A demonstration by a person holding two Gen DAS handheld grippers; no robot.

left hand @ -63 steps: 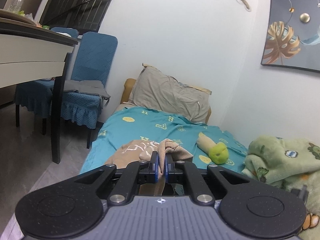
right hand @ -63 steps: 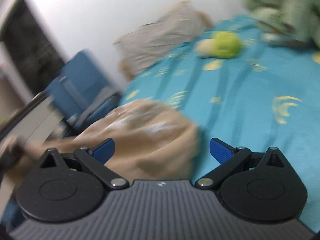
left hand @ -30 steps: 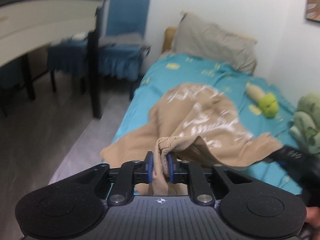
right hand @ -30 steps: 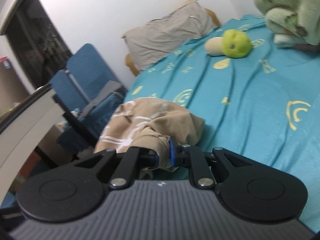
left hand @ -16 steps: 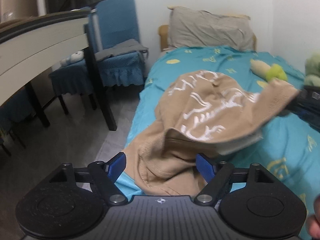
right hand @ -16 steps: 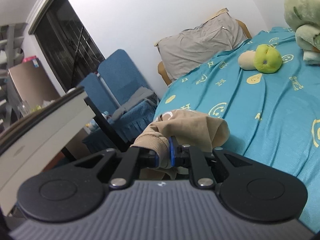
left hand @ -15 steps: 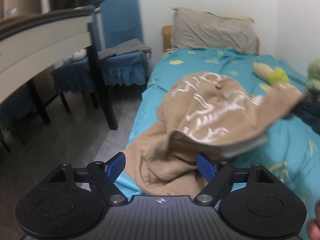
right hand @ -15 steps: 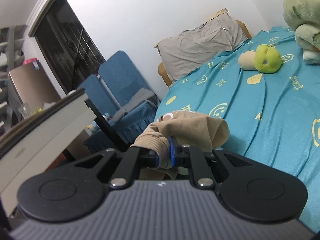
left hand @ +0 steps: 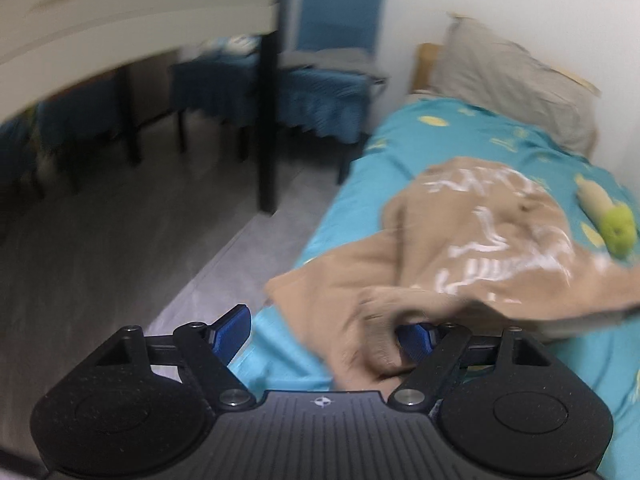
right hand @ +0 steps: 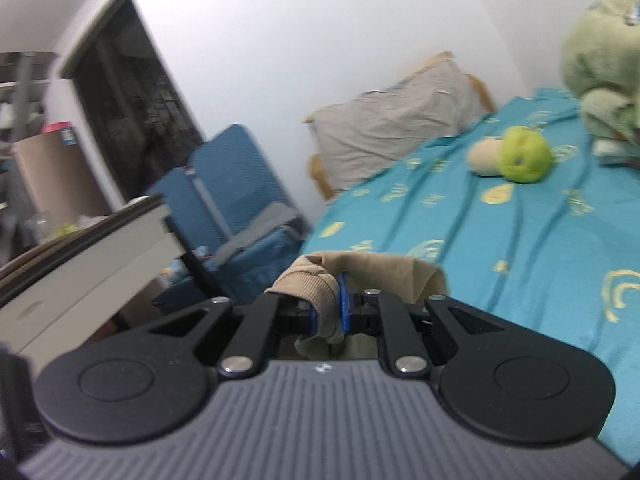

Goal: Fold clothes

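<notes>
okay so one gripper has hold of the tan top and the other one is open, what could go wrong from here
1. The tan top lies close to the edge of the bed; with the left gripper open, its near part could slide to the floor.
2. Only the right gripper holds a bunched cuff, so lifting may drag the top into a heap.
3. Cloth drapes over one left finger and could snag.

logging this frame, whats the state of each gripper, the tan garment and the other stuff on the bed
left gripper: open, loose cloth bunched against one finger
right gripper: shut on the tan garment's ribbed edge
tan garment: crumpled, unfolded on the bed
pillow: propped at the headboard
green plush toy: lying on the sheet
</notes>
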